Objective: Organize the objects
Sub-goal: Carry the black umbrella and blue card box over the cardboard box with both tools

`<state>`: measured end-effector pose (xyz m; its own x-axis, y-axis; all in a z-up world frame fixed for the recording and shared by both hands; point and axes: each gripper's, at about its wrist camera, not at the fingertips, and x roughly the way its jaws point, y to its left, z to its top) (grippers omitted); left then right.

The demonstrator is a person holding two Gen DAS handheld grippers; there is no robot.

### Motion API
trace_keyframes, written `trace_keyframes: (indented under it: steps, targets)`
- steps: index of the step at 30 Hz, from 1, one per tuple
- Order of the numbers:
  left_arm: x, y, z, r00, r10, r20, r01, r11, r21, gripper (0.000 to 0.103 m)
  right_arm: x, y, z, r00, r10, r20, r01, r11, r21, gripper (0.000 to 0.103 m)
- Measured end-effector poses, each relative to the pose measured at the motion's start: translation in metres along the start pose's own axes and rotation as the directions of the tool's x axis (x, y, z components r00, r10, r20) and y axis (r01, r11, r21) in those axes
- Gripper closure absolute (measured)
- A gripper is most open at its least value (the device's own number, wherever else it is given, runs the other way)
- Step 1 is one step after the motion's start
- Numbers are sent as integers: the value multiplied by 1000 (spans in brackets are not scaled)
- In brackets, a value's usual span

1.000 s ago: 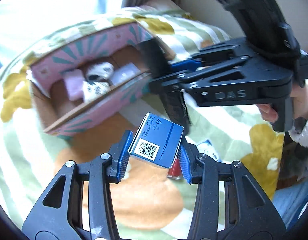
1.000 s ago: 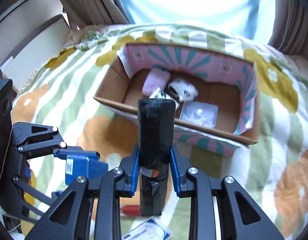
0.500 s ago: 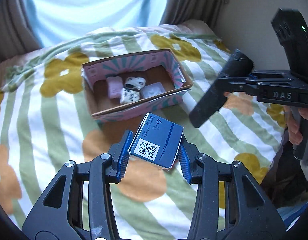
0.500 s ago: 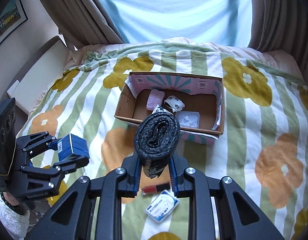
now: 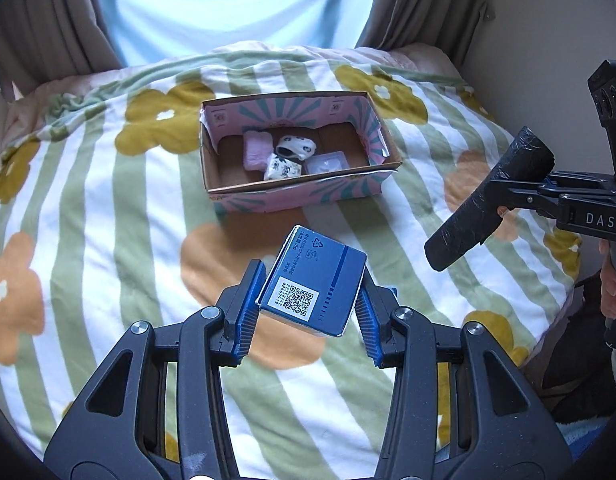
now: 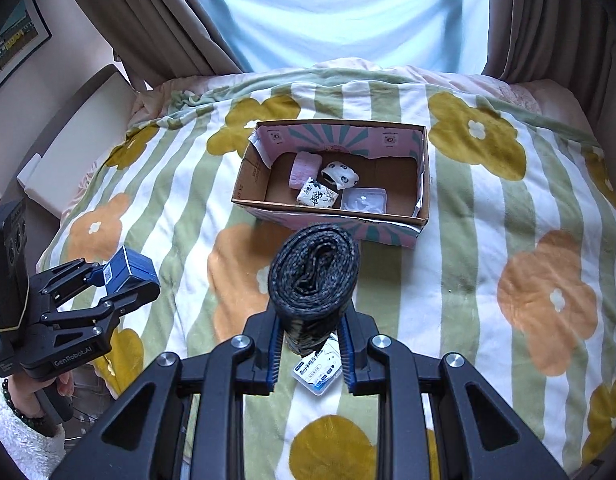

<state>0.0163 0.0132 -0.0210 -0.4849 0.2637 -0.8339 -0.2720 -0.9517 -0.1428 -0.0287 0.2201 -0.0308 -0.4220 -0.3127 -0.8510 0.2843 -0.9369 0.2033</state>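
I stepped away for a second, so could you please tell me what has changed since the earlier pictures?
Both tongs have risen and pulled back from the cardboard box. The left tongs still grip the blue carton, the right tongs the black roll. The box's contents are unmoved.

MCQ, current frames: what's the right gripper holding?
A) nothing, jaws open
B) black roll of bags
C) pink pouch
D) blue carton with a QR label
B: in the right wrist view the right gripper has its jaws clamped on the black roll of bags, held above the blanket; the blue carton is in the left gripper.
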Motion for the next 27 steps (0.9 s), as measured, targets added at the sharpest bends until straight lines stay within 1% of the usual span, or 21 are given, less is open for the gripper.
trace_keyframes:
  steps: [6, 11, 15, 20, 24, 27]
  targets:
    - [-3, 1, 5, 1000, -6, 9, 6, 1000, -14, 63, -2, 0, 3, 1000, 3, 5, -3, 1000, 4, 81]
    - [-6, 5, 20, 1000, 2, 22, -1, 1000, -18, 63, -6, -1, 16, 1000, 1, 20, -1, 1000, -1, 81]
    - [-4, 13, 43, 999, 12, 35, -11, 1000, -18, 63, -7, -6, 36, 999, -9, 42, 10, 1000, -27, 81]
    - [9, 25, 77, 998, 29, 50, -29, 1000, -2, 63, 0, -17, 72, 998, -26, 56, 29, 997, -67, 81]
    - [31, 35, 108, 998, 40, 53, -41, 999, 20, 63, 14, -28, 102, 997, -47, 58, 54, 992, -114, 81]
    - [53, 43, 131, 998, 40, 41, -41, 999, 26, 63, 33, -39, 125, 997, -67, 38, 72, 987, -142, 81]
